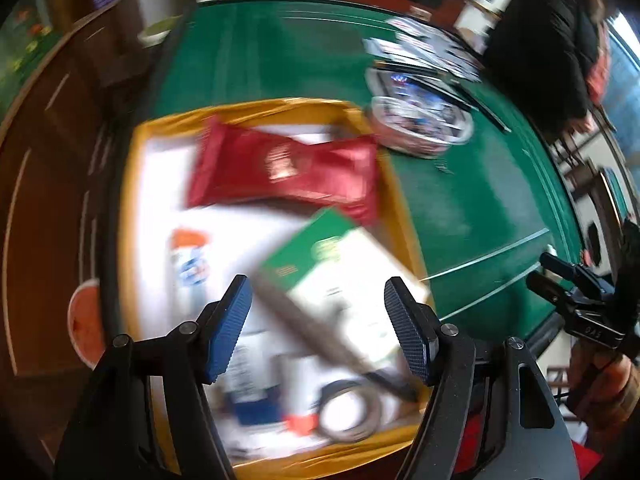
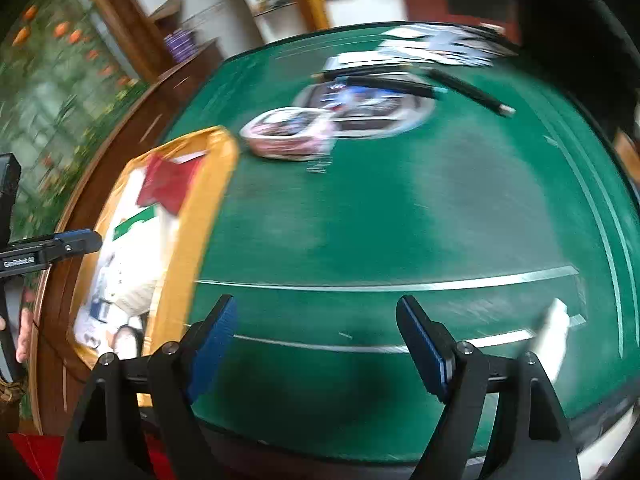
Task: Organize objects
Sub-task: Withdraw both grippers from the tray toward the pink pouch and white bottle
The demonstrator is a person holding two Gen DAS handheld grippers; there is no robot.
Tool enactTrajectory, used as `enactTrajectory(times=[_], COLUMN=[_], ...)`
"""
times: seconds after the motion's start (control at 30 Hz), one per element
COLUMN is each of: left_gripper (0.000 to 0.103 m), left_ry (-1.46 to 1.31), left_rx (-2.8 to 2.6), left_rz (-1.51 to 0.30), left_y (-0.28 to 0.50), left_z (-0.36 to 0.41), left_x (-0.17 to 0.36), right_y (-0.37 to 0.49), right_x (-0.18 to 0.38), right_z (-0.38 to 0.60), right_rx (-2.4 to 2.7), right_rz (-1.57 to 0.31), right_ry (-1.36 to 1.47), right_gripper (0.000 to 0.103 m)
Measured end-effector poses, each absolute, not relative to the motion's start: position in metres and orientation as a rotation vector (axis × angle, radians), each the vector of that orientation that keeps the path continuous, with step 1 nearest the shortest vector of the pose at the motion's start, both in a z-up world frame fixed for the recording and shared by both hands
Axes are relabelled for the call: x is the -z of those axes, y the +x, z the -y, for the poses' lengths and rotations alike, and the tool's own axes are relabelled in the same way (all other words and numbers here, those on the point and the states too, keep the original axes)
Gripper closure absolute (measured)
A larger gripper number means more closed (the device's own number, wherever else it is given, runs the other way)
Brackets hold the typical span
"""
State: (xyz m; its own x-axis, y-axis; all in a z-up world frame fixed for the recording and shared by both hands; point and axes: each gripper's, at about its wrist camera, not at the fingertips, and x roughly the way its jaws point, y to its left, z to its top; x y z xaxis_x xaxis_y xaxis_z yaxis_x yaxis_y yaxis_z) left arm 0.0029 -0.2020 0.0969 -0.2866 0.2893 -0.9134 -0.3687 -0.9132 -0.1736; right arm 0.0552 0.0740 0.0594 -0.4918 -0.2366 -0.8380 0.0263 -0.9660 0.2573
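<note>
A yellow-rimmed tray (image 1: 134, 184) lies on the green table (image 1: 280, 60). In it are a red packet (image 1: 280, 168), a green and white box (image 1: 340, 264), scissors with a dark blade (image 1: 312, 328), a tube with an orange cap (image 1: 188, 256) and a blue item (image 1: 252, 404). My left gripper (image 1: 318, 324) is open and empty, hovering over the tray above the scissors and box. My right gripper (image 2: 316, 344) is open and empty over bare green table (image 2: 400, 200), right of the tray (image 2: 200, 208). The frames are motion-blurred.
A round pinkish bowl of small items (image 2: 286, 132) sits just beyond the tray, with a larger round plate (image 2: 368, 104), dark pens (image 2: 468, 90) and papers (image 2: 440, 48) behind it. A white object (image 2: 554, 328) lies at the right. Brown wooden furniture (image 1: 52, 160) is at the left.
</note>
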Motion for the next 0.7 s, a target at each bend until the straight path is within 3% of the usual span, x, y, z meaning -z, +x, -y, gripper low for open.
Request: enactTrajectory(times=[0.23,0.47,0.7], left_gripper=[0.034,0.031,0.031], left_ry=[-1.586,-1.77,-1.982], left_rx=[-2.075,-2.083,-2.229], left_rz=[-0.1,0.246,0.651], left_y=[-0.007,-0.072,-0.128], left_z=[0.119,0.067,0.05], left_x=[-0.09,-0.089,-0.056], right_y=[0.082,0.084,0.078], right_x=[-0.055,-0.054,-0.055], right_z=[-0.132,-0.156,-0.173], right_rx=[2.659,2.665,2.598], right_rz=[0.48,0.525,0.545], right_ry=[1.535,1.526,1.477], right_gripper=[0.022,0.022,0.022])
